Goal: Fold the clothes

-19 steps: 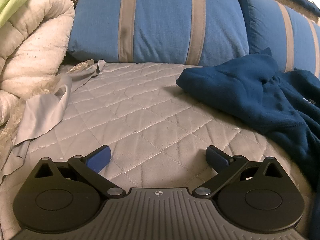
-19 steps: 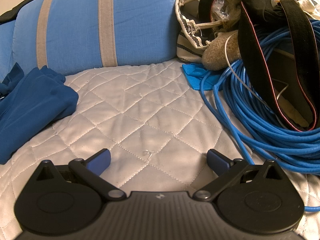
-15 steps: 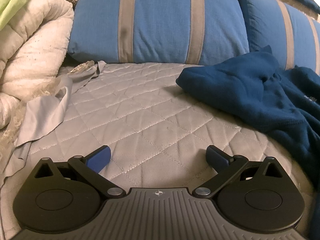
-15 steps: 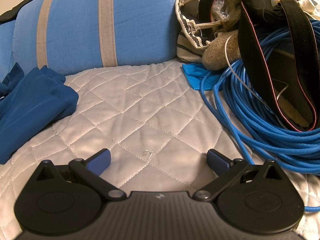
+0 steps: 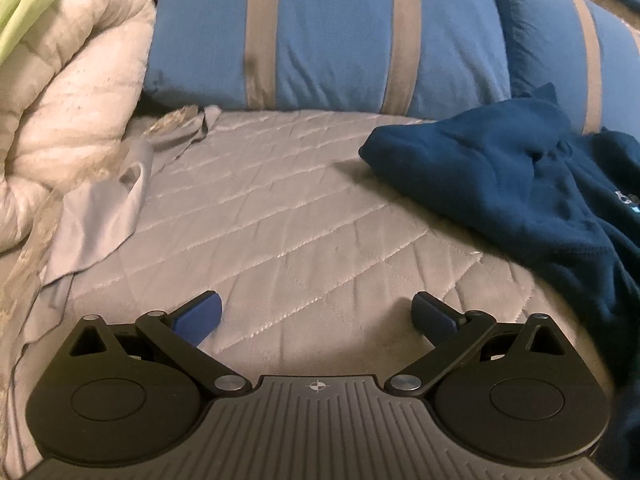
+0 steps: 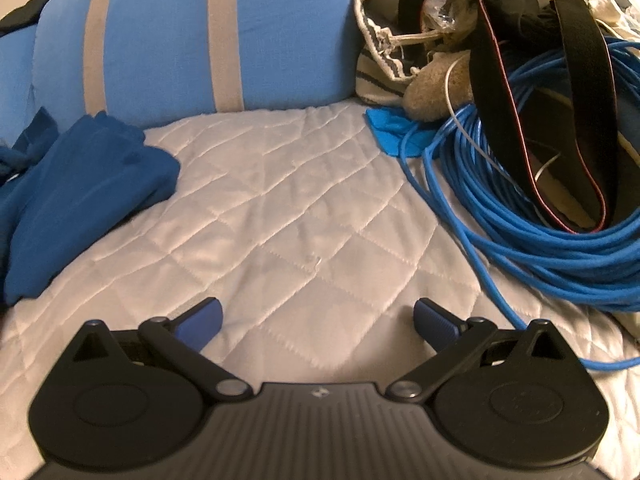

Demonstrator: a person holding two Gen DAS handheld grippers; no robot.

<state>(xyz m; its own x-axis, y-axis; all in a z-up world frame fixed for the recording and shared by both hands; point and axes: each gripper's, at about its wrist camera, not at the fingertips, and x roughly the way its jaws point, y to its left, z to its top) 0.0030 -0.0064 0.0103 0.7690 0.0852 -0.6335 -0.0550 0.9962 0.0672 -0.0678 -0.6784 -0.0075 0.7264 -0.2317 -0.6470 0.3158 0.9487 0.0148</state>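
Above the quilted cover [image 5: 304, 216], both grippers [image 5: 316, 314] [image 6: 318, 320] wide and empty, navy garment [image 5: 520, 184] beside.

We are in a home, on a bed or couch: a quilted cover [image 5: 280, 216] runs back to blue striped pillows [image 5: 332, 36] along its far edge. A bunched white comforter [image 5: 68, 92] sits at the left edge, and at the right edge lie a coiled blue cable [image 6: 532, 236], straps and a striped bag [image 6: 376, 76].
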